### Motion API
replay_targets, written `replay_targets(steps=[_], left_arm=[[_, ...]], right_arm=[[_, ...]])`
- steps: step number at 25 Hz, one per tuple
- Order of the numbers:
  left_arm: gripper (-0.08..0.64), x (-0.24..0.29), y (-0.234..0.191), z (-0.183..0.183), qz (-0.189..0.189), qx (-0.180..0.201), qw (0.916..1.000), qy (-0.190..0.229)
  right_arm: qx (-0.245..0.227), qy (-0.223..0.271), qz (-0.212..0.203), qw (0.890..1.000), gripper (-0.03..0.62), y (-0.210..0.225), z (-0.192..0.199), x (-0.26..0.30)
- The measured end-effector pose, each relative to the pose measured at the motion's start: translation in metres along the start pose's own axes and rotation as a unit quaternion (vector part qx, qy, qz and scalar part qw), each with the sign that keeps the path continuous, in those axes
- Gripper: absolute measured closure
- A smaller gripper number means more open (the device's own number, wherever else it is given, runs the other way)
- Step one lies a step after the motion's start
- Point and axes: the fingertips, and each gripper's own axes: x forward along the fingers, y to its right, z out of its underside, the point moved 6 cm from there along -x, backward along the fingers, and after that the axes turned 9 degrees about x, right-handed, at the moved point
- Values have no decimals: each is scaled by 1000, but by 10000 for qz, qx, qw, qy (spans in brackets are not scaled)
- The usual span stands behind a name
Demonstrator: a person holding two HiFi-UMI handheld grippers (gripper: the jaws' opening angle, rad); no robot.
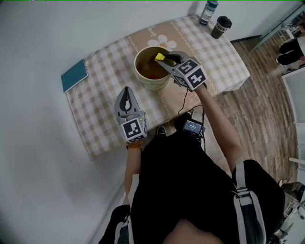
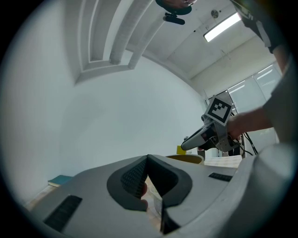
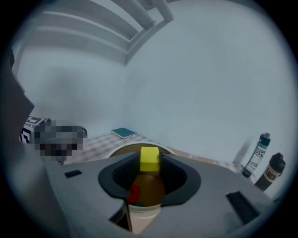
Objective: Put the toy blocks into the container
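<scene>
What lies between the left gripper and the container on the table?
Only bare checked tablecloth lies between the left gripper and the container, as the head view shows.

Hard to see
Right gripper [image 1: 163,61] hides container's [image 1: 143,79] 3 o'clock side; bottle [image 1: 208,13] and cup [image 1: 220,27] print's too tiny.

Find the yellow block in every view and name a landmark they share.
Head view: yellow block upper centre, in the right gripper over the container.
Left gripper view: block small, right of centre, above the container's rim.
Right gripper view: block dead centre, between the jaws.
Shared landmark: the teal book.
</scene>
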Motion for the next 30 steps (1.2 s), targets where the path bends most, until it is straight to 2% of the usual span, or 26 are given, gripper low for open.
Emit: replay_targets(steps=[17,30], left_arm=[[561,-7,4,-3,30,84,9999,64],[561,-3,-1,2,28,81,10000,-42]], right_arm=[[-18,134,26,9999,460,-3,-8,-7],[4,67,33,10000,459,2,-2,2]])
